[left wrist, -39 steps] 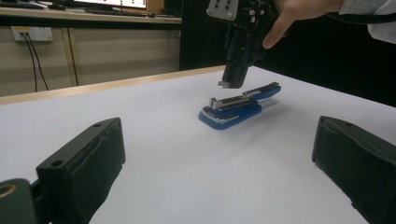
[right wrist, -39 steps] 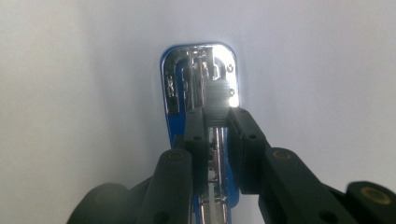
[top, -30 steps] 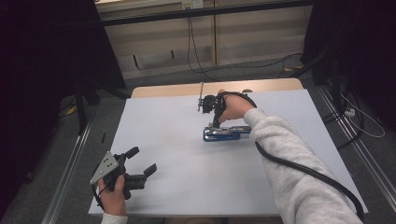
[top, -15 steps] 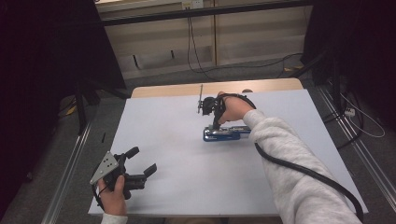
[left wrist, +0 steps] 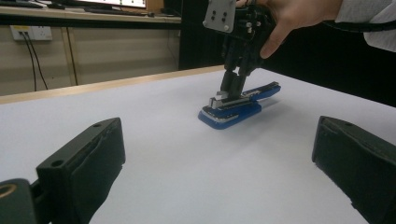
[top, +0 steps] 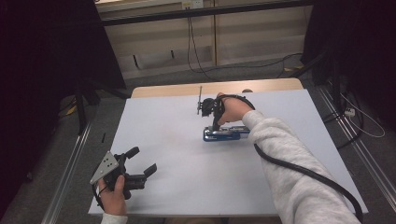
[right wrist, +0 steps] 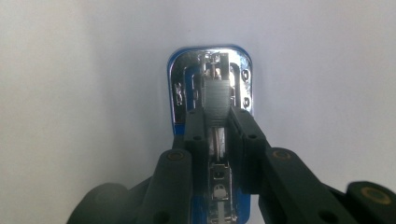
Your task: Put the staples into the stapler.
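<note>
A blue stapler (top: 224, 135) with a bright metal staple channel lies on the white table (top: 187, 186), right of centre. My right gripper (top: 215, 126) points down onto it, jaws shut on the sides of the metal channel (right wrist: 215, 100) near the stapler's front end (right wrist: 210, 70). In the left gripper view the same gripper (left wrist: 232, 88) stands on the stapler (left wrist: 233, 111), with a hand above it. My left gripper (top: 142, 160) rests near the table's front left corner, open, with bare table between its jaws (left wrist: 219, 135).
A wooden strip (top: 261, 86) borders the table's far edge. A thin dark rod (top: 200, 95) stands just behind the right gripper. A thick black cable (top: 303, 173) trails along the right sleeve. Metal rails (top: 70, 168) and loose cables (top: 359, 116) lie on the floor beside the table.
</note>
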### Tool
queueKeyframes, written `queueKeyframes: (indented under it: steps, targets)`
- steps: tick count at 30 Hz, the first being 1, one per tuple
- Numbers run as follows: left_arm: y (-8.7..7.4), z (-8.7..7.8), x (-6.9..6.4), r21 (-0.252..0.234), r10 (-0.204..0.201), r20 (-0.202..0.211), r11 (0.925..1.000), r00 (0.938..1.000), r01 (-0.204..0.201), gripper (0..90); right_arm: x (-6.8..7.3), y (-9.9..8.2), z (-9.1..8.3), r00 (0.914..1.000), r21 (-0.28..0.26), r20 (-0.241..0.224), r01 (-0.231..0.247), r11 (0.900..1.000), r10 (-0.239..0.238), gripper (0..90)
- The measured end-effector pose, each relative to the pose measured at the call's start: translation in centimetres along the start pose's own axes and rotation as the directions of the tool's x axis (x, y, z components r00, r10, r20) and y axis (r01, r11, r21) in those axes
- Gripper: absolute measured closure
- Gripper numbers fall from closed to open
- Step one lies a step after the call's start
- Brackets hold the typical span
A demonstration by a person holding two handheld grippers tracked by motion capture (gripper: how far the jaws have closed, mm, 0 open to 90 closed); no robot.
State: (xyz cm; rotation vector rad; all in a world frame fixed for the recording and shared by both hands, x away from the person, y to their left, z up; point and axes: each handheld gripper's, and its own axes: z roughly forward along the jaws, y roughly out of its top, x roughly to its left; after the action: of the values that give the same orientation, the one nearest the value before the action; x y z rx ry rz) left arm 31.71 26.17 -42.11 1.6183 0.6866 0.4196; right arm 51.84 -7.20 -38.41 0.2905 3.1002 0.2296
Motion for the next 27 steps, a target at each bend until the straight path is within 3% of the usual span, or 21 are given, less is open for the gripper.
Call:
queueKeyframes:
  steps: [27]
  targets:
    - [-0.03, 0.02, 0.06, 0.005, 0.005, 0.000, 1.0000, 1.0000, -0.005, 2.5, -0.10, -0.01, 0.25, 1.0000, 0.004, -0.009, -0.001, 1.0000, 0.001, 78.4]
